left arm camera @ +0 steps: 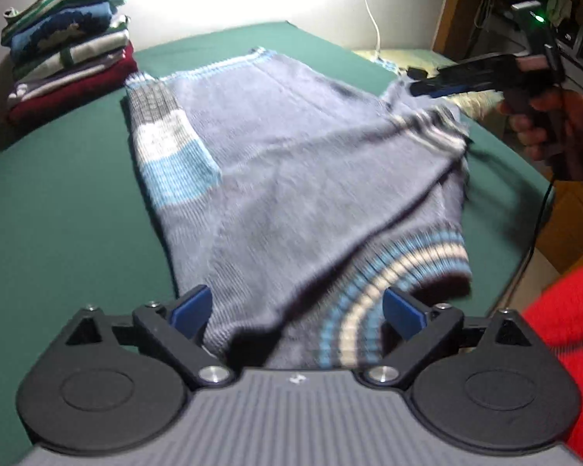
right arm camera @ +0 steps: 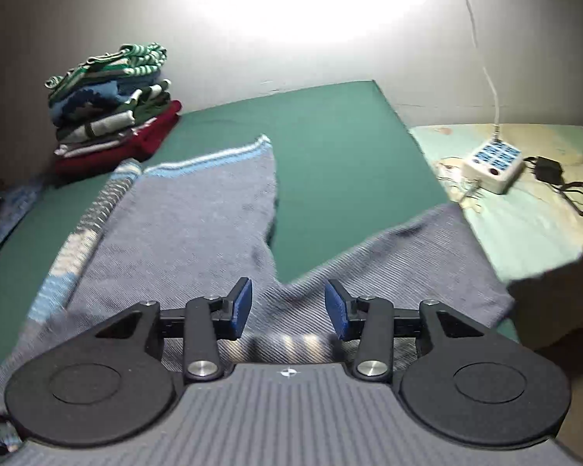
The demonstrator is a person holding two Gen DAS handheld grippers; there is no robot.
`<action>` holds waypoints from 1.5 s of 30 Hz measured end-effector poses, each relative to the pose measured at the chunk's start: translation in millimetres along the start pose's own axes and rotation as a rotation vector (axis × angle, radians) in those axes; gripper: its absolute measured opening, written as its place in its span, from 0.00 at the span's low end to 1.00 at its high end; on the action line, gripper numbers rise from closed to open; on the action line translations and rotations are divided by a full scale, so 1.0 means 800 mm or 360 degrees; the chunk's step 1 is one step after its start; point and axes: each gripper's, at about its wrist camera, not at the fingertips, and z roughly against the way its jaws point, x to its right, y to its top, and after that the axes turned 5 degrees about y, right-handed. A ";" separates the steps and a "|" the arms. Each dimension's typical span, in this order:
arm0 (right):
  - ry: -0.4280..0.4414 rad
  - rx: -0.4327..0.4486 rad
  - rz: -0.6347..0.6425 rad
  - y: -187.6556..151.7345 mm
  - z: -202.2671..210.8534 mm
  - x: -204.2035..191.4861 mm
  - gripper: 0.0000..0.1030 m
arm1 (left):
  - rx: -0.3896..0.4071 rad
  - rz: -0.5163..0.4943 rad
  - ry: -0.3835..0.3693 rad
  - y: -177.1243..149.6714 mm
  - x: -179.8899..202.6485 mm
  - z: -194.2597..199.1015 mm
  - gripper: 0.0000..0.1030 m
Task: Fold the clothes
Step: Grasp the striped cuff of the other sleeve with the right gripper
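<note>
A grey-blue knitted sweater with light blue and white striped bands lies on the green table. One sleeve is folded across its body, and the striped cuff lies near my left gripper. That gripper hangs low over the near end of the sweater, its blue pads wide apart and open, with fabric under them. A hand holds my right gripper at the sweater's far right edge. In the right wrist view the right gripper is open above the sweater, gripping nothing.
A stack of folded clothes stands at the table's back left corner. Right of the table, a pale green sheet carries a white power strip and a black adapter. Red fabric shows at lower right.
</note>
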 end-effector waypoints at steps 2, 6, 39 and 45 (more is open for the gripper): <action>-0.0048 -0.0023 -0.0027 -0.015 0.011 0.018 0.43 | -0.0046 0.0015 -0.0013 -0.003 0.002 -0.007 0.93; -0.0114 -0.0037 -0.0130 -0.034 0.022 0.045 0.46 | -0.0111 0.0013 -0.0021 -0.007 0.013 -0.016 0.93; 0.0060 -0.0118 0.0112 -0.055 0.026 0.063 0.06 | -0.0058 -0.0135 0.0242 0.034 0.032 -0.055 0.99; 0.0399 -0.0107 -0.0099 -0.020 0.045 0.076 0.06 | -0.0075 -0.0156 0.0209 0.037 0.036 -0.054 0.99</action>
